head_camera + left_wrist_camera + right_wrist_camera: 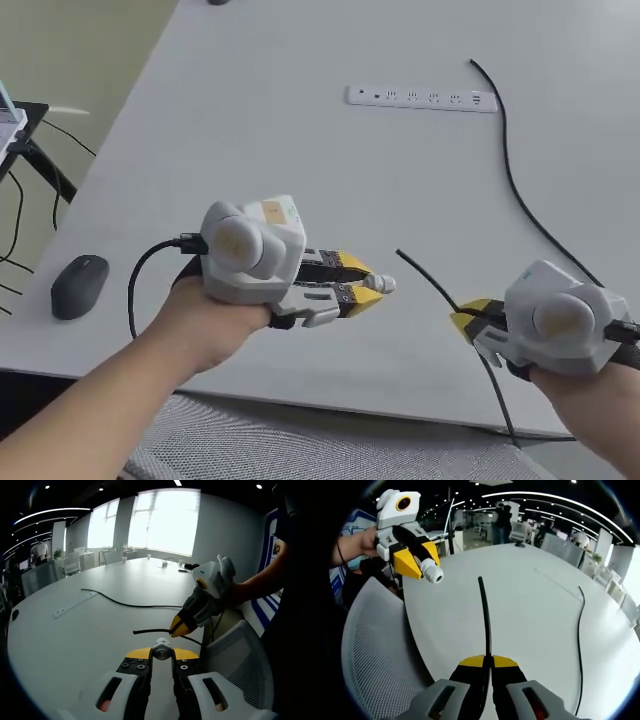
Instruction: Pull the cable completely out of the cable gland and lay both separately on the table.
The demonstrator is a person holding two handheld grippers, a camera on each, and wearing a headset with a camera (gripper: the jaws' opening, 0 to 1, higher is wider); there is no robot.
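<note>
In the head view, left gripper low at centre, held in a hand above the white surface. Clamped on the cable gland, jaws pressed to its pale body, rounded end jutting past the yellow tips. Off to the right, right gripper, closed tight on the black cable. Cable gland and cable apart, not touching; cable fully clear of the cable gland. Free cable end in the air, pointing up and left toward the cable gland; the rest trailing down past the near edge of the surface, beside the mesh chair.

In the left gripper view, cable gland pinched between own yellow tips at bottom centre, round end facing forward. Beyond it, right gripper at the right, cable sticking out leftward from its tips, near the cable gland but apart.

In the right gripper view, cable nipped between own closed tips and running straight up the picture over the surface. At upper left, left gripper with the cable gland in its tips, off to the side of the cable end.

Farther back on the surface, a white power strip with its black cord curving toward the near right. A dark mouse by the left edge.
</note>
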